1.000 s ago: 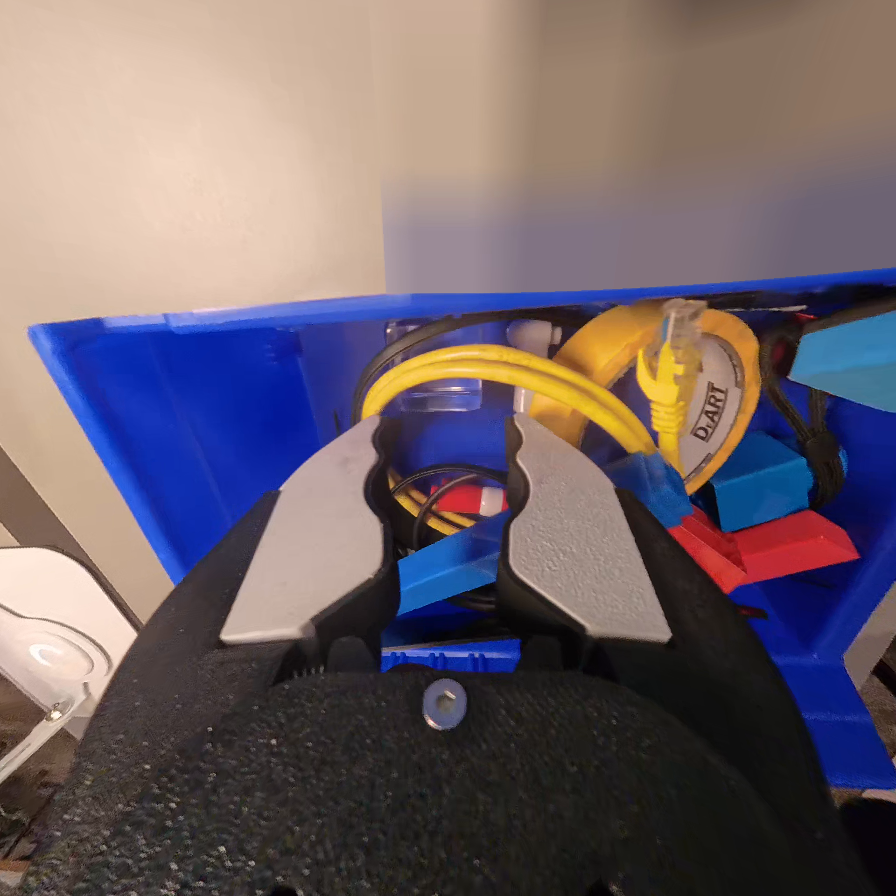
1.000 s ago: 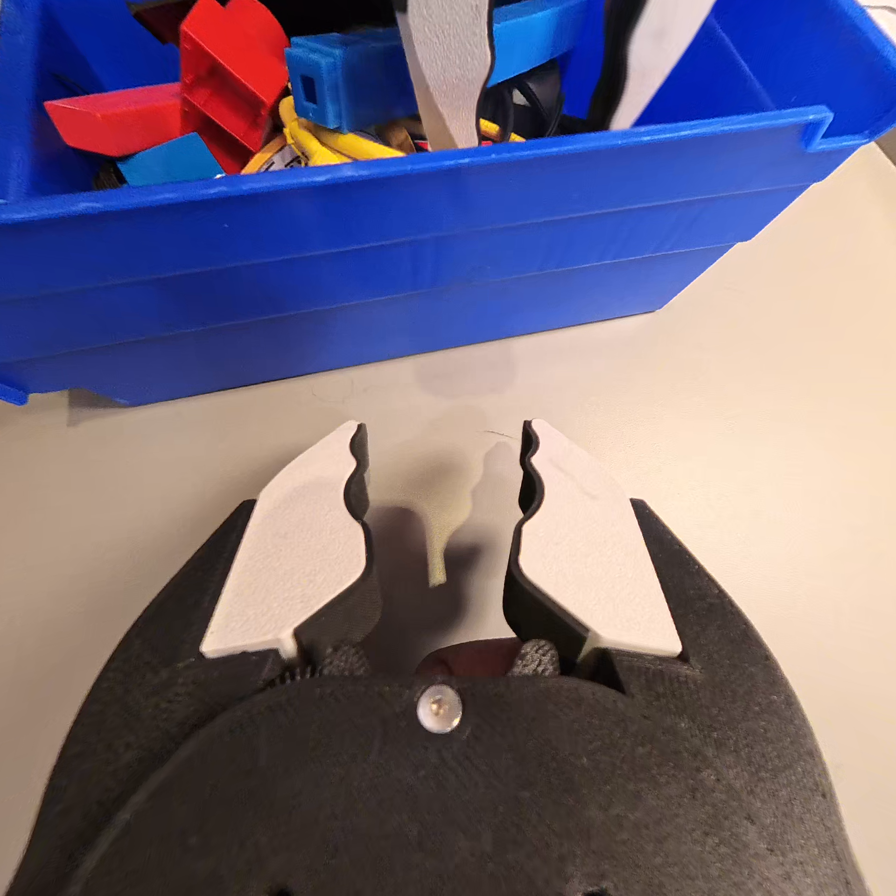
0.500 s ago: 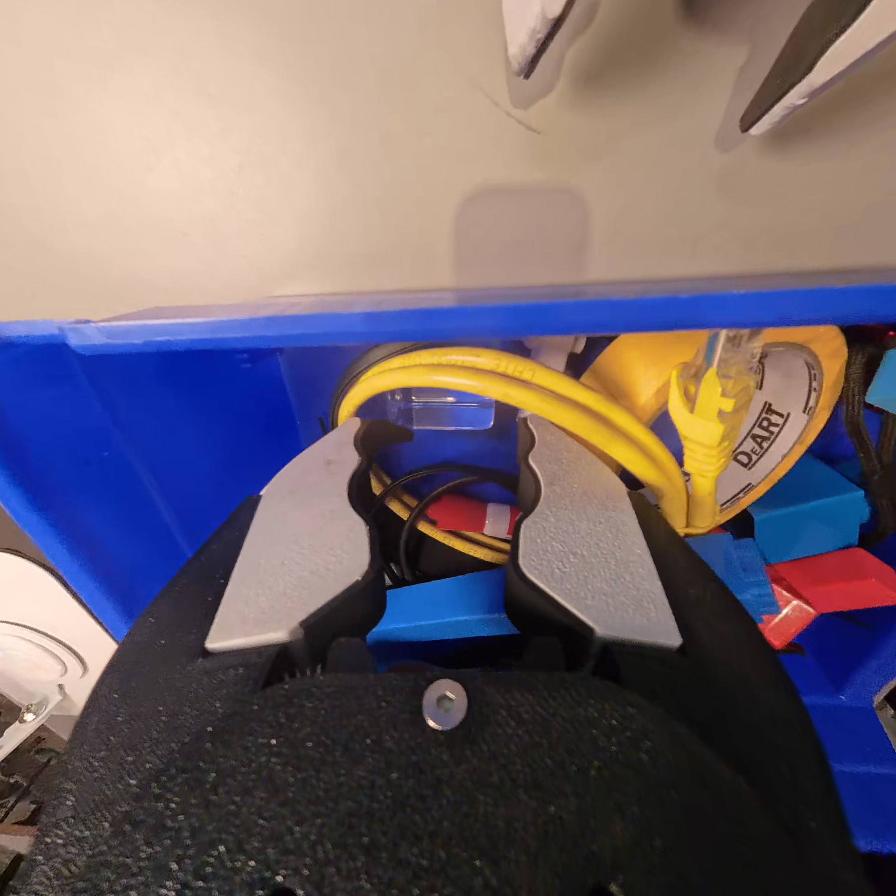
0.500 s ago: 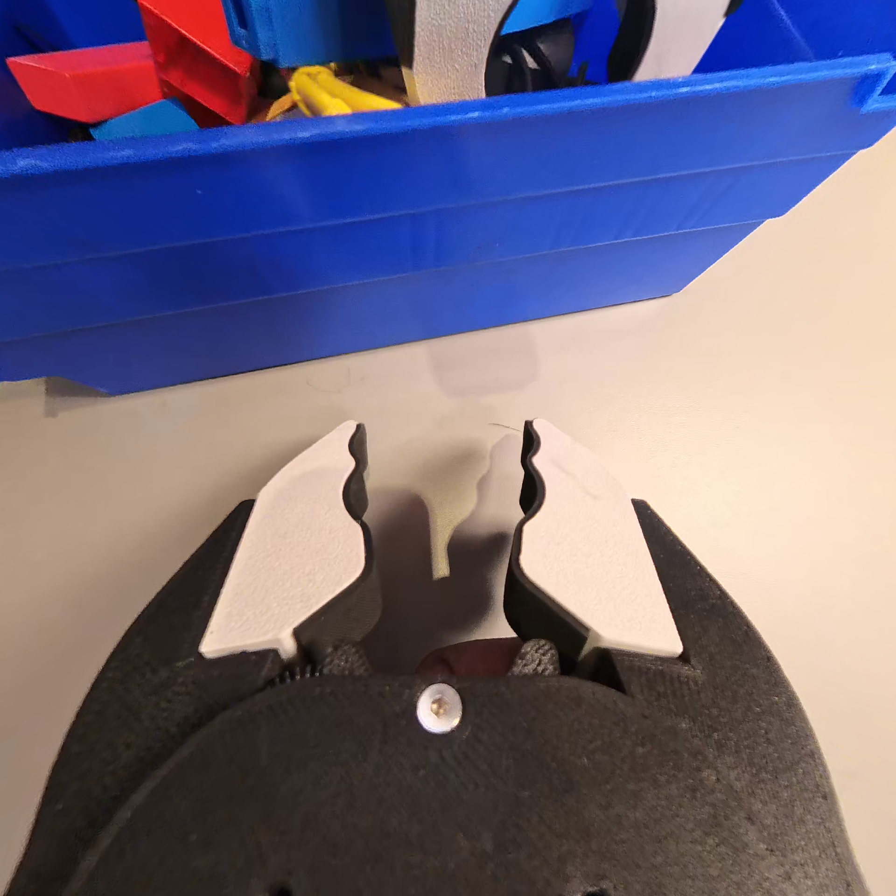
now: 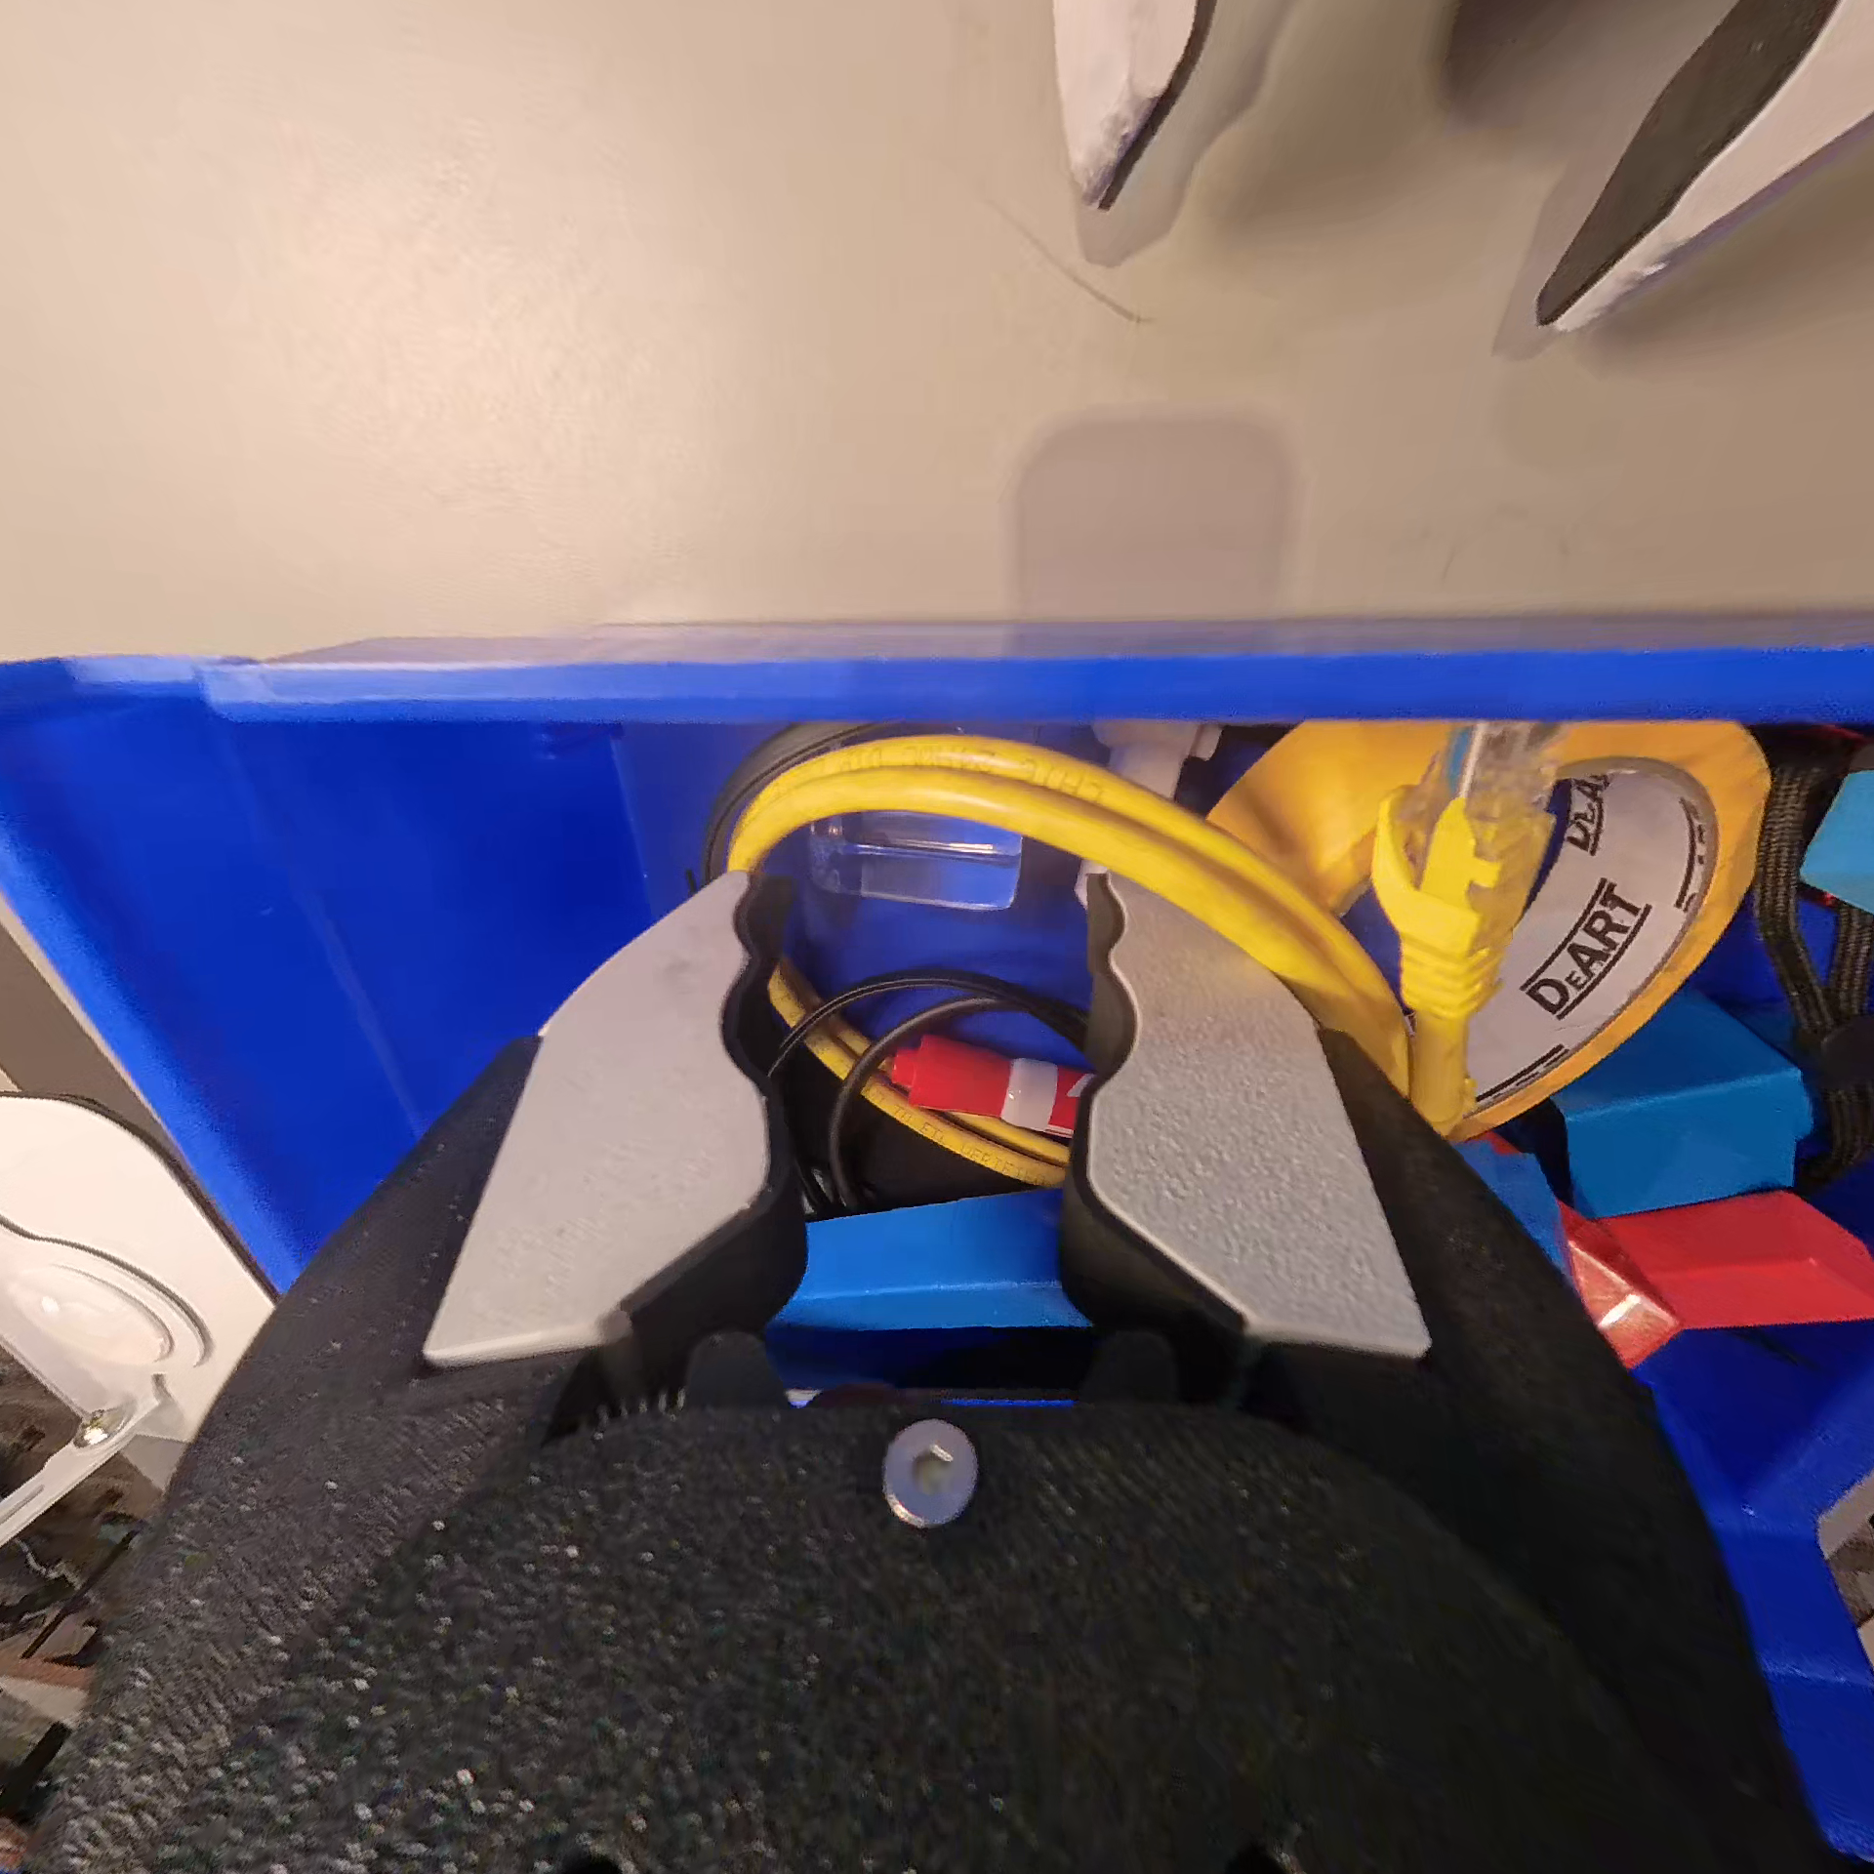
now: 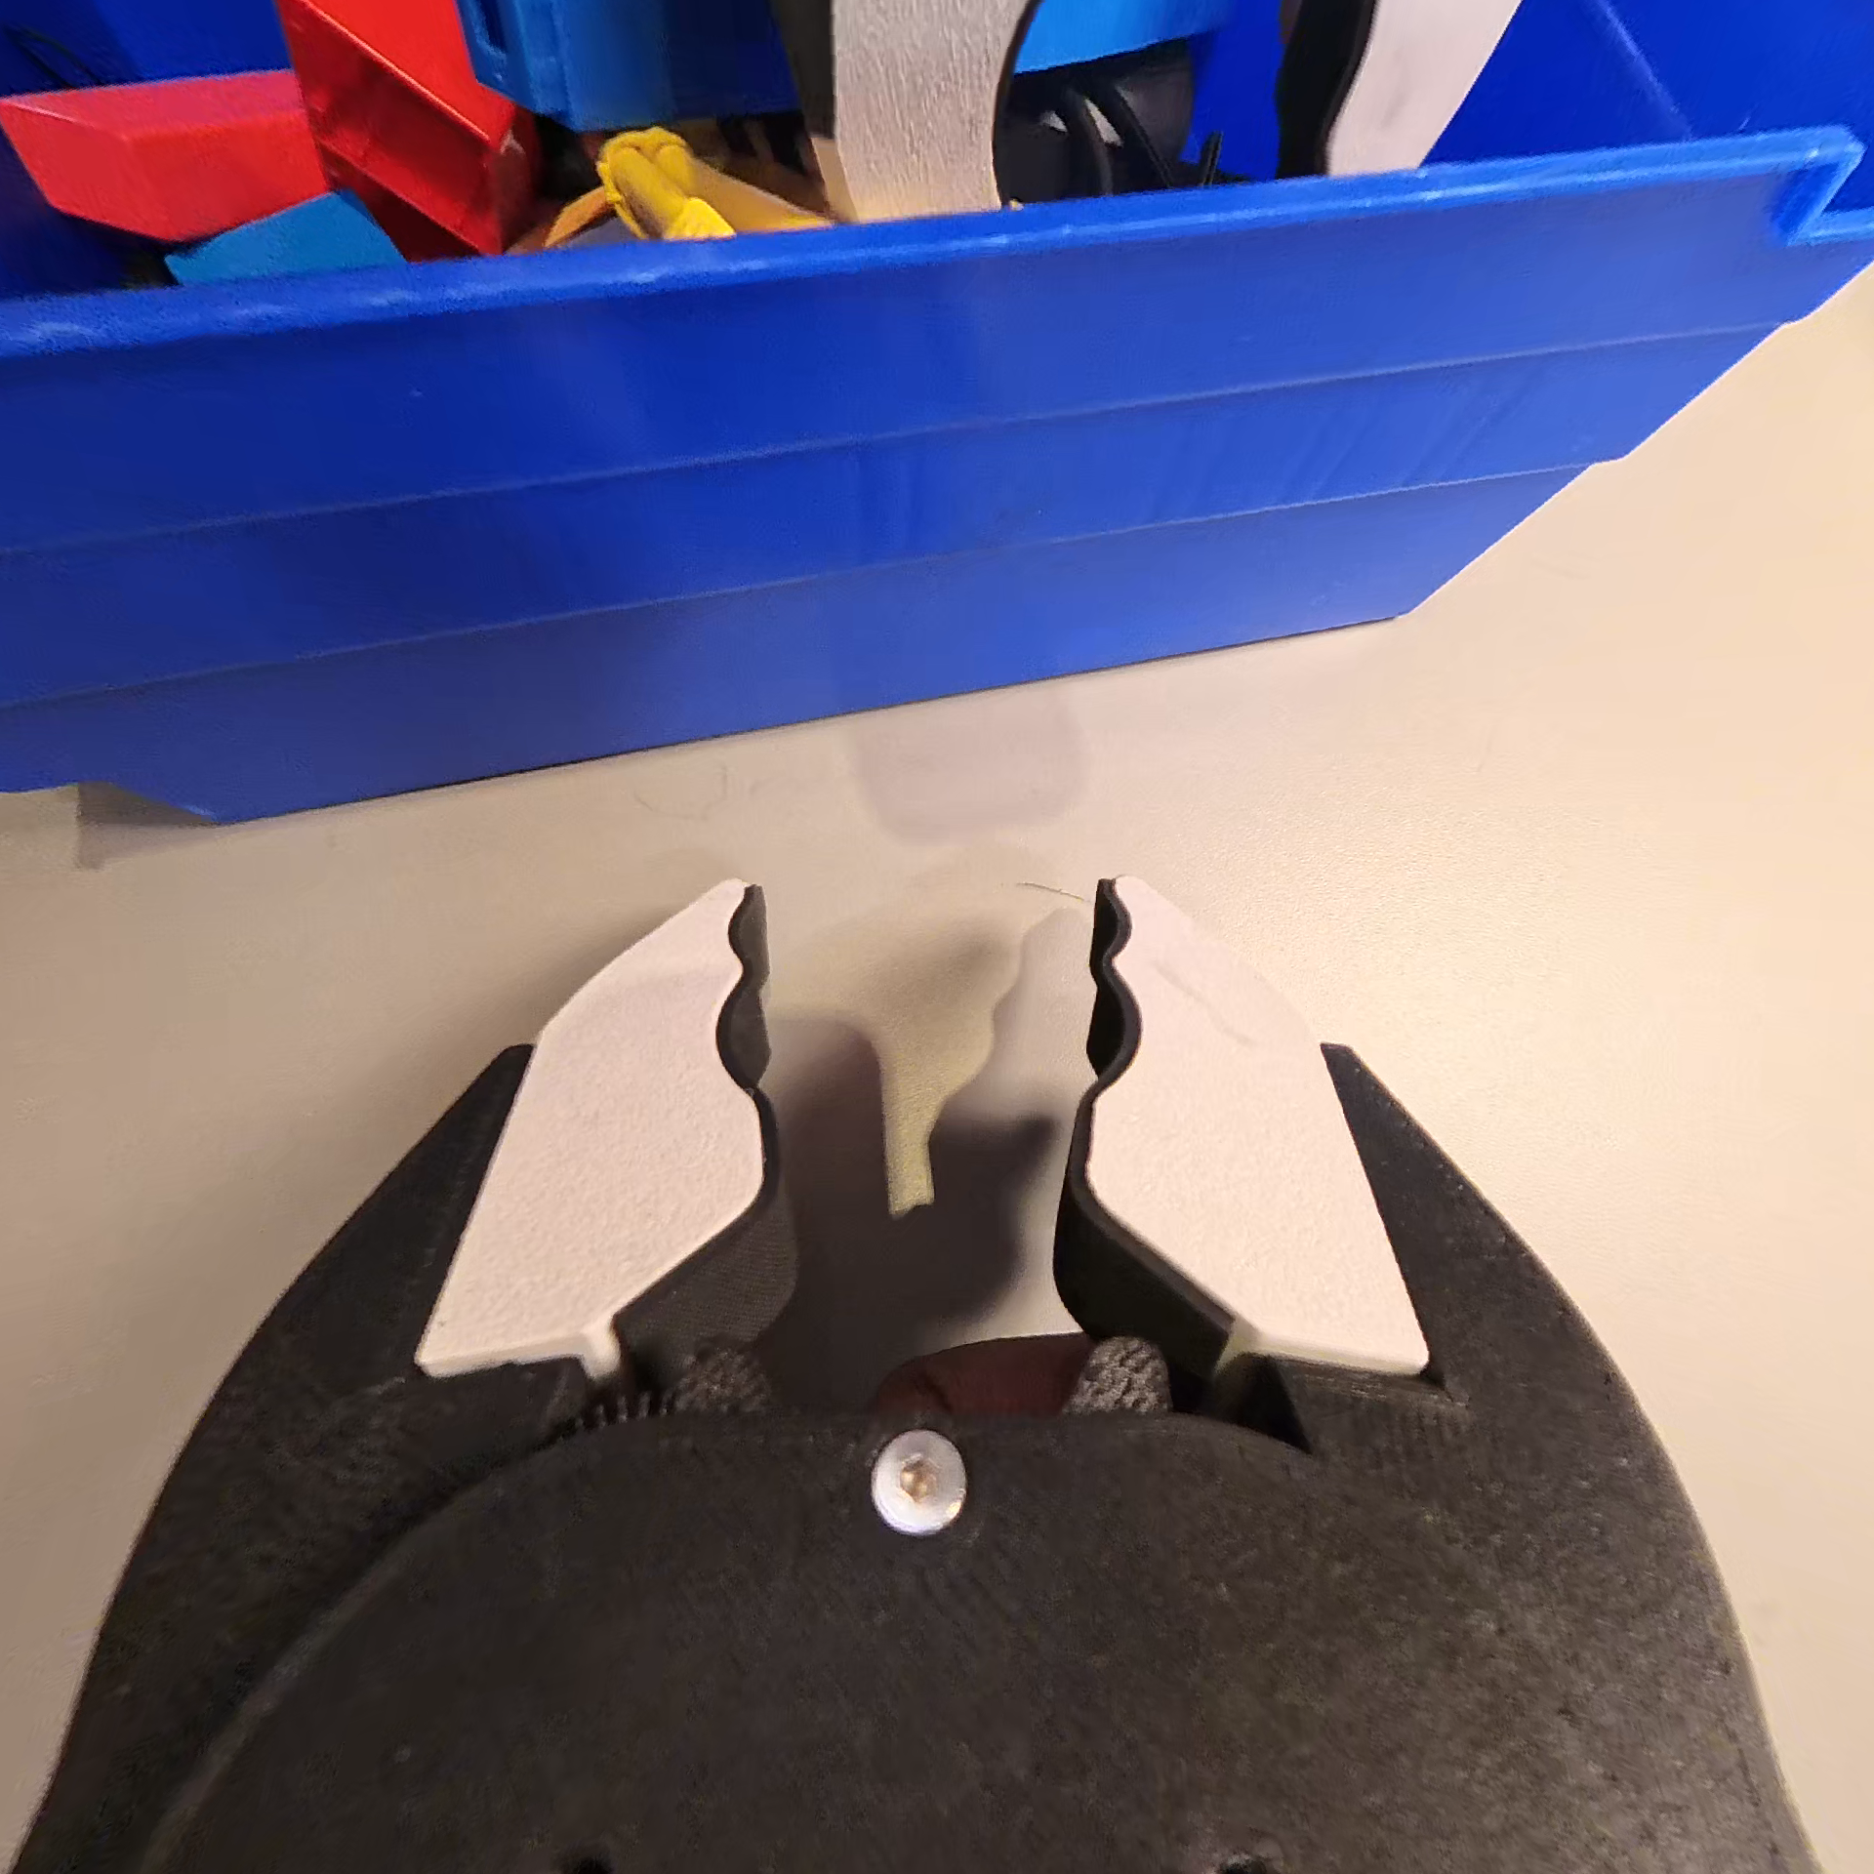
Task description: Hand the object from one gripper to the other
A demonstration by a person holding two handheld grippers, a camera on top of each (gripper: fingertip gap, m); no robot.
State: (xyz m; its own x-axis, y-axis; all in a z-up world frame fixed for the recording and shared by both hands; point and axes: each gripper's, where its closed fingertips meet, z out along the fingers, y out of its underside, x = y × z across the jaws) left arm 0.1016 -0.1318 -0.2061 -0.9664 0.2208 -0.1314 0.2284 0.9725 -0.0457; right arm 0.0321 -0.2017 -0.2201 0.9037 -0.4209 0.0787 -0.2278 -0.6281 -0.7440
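The left hand-held gripper (image 5: 918,892) reaches into a blue bin (image 5: 335,913), its jaws spread apart around a blue block (image 5: 913,1268) that lies between the finger bases; whether they touch it cannot be told. A yellow cable (image 5: 1014,791) and red pieces (image 5: 1724,1268) crowd the bin. The right hand-held gripper (image 6: 928,897) hovers released and empty over the beige worktop (image 6: 1521,862), just outside the bin wall.

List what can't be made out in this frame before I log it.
- Left wrist view: whether the left gripper touches the blue block; its own fingers cover the contact.
- Left wrist view: the black cord, cut off by the right edge.
- Right wrist view: bin contents, mostly hidden behind its near wall.
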